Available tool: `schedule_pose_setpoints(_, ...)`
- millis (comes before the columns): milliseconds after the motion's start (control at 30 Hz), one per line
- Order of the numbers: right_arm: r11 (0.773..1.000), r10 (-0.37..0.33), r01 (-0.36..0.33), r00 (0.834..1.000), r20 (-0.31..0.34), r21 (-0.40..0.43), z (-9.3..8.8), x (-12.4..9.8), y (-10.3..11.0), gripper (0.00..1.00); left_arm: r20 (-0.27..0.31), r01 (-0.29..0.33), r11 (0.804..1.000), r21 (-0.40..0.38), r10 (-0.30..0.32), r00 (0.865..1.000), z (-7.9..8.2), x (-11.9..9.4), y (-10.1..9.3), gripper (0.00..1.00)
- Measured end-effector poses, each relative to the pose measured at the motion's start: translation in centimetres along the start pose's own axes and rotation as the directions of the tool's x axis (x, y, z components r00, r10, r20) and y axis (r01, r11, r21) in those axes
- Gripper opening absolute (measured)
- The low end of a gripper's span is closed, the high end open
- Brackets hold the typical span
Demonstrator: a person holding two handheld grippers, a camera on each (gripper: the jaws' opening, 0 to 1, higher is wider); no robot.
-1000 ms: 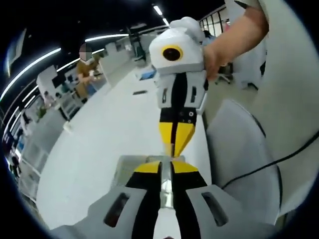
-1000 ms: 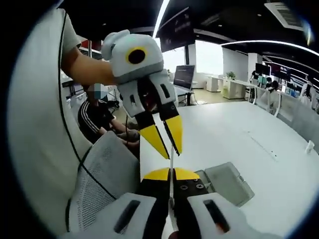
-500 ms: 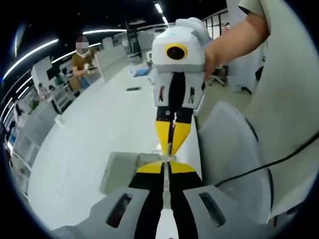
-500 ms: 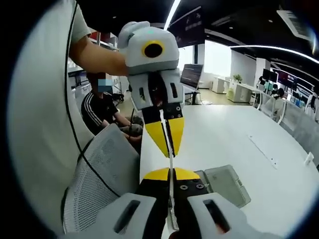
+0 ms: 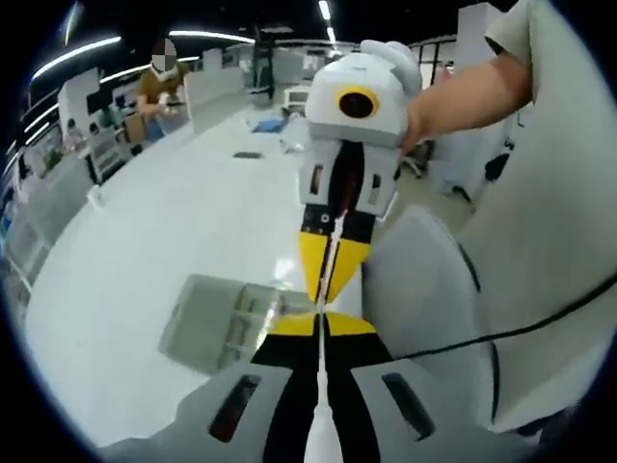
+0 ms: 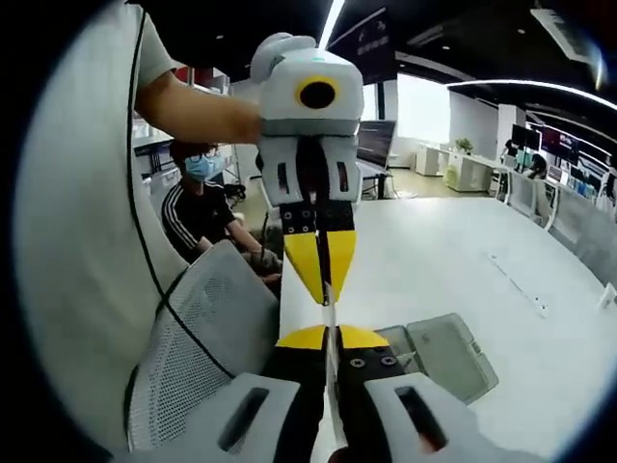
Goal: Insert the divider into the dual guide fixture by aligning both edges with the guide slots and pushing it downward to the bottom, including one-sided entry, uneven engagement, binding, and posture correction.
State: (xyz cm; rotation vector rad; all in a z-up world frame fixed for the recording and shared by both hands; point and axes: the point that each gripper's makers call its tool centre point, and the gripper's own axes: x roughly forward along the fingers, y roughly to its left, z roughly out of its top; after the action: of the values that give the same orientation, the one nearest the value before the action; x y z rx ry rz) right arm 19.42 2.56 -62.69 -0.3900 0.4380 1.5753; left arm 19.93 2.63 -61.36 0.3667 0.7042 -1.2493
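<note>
Divider (image 6: 329, 318): thin sheet, edge-on, held above table (image 6: 501, 289) for alignment.
Left gripper (image 5: 319, 323), right gripper (image 6: 331, 336): jaws pinch opposite ends, keeping it level.
Fixture (image 5: 217, 323): near table edge, not yet entered.

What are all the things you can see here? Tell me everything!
divider: one, thin pale sheet seen edge-on, pinched between both grippers above the table.
guide fixture: one, clear grey, on the table under the divider.
table: one, white, long.
mesh chair: one, grey, beside the table.
seated person: one, dark striped top, behind the chair.
left gripper: one, yellow-tipped, shut on the divider.
right gripper: one, yellow-tipped, shut on the divider.
</note>
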Motion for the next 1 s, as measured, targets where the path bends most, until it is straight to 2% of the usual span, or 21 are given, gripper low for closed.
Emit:
schedule_pose_setpoints(133,1.000,0.001,-0.001,1.000,0.000,0.013,-0.11,0.08,-0.08,0.00,-0.008,0.014,0.999,-0.036,-0.014,1.000,-0.06,0.10,0.20,0.00)
schedule_pose_setpoints(467,0.999,0.038,-0.038,0.999,-0.013,0.023,-0.40,0.24,0.49,0.00,-0.042,0.039,0.998,-0.045,-0.041,0.998,-0.29,0.34,-0.10,0.00)
schedule_pose_setpoints(633,0.999,0.036,-0.036,0.999,-0.007,0.031,-0.32,0.18,0.35,0.00,-0.039,0.036,0.999,-0.016,-0.036,0.999,-0.08,0.21,-0.13,0.00)
schedule_pose_setpoints(733,0.998,0.043,-0.042,0.999,-0.010,0.036,-0.34,0.20,0.43,0.00,-0.057,0.030,0.997,0.074,-0.026,0.998,-0.07,0.30,-0.31,0.00)
schedule_pose_setpoints(800,0.998,0.048,-0.048,0.999,-0.013,0.035,-0.46,0.27,0.53,0.00,-0.070,0.032,0.995,0.092,-0.025,0.997,-0.07,0.41,-0.52,0.00)
schedule_pose_setpoints(1000,0.998,0.049,-0.049,0.999,-0.010,0.042,-0.62,0.33,0.62,0.00,-0.070,0.036,0.995,0.092,-0.029,0.997,0.02,0.44,-0.38,0.00)
